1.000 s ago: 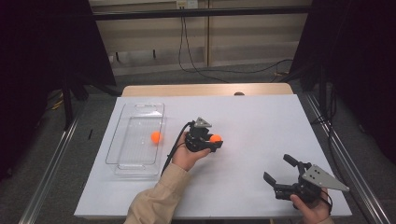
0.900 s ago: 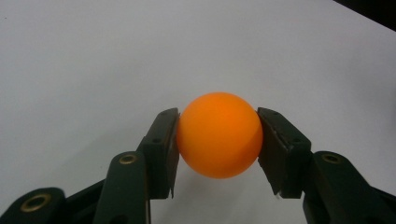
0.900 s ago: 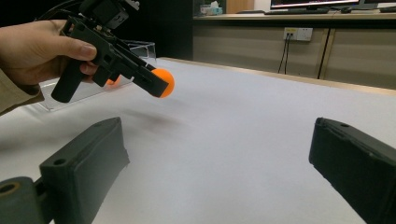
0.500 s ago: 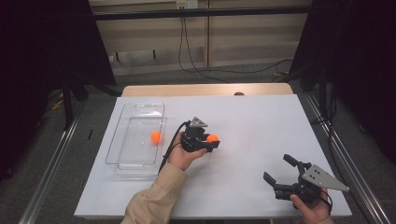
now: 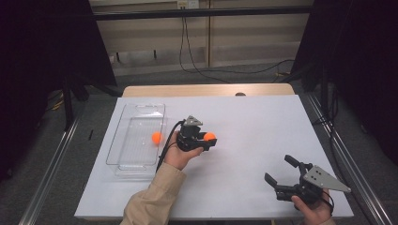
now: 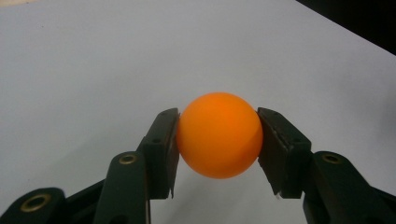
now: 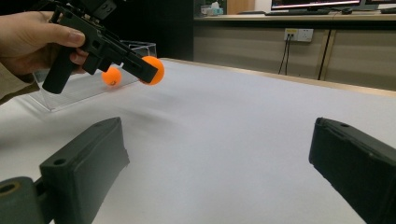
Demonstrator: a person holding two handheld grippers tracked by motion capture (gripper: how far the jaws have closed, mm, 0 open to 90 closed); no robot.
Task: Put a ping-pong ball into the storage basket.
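High view: left gripper (image 5: 206, 140) has drifted slightly toward the clear tray (image 5: 123, 140) since a second ago, jaws clamped on an orange ball (image 5: 209, 136) held above the white table (image 5: 253, 140), so I'd judge the carry to the tray, where a second orange ball (image 5: 156, 137) lies behind the jaws, is barely begun; right gripper (image 5: 281, 171) unchanged, low near the table's front, jaws spread on nothing. Left gripper view: held ball (image 6: 218, 135) pinched squarely between both pads, jaws angled down at bare table. Right gripper view: its own jaws wide apart and empty, pointing level across the table at the left gripper (image 7: 148, 70), hand tipped so the ball leads.
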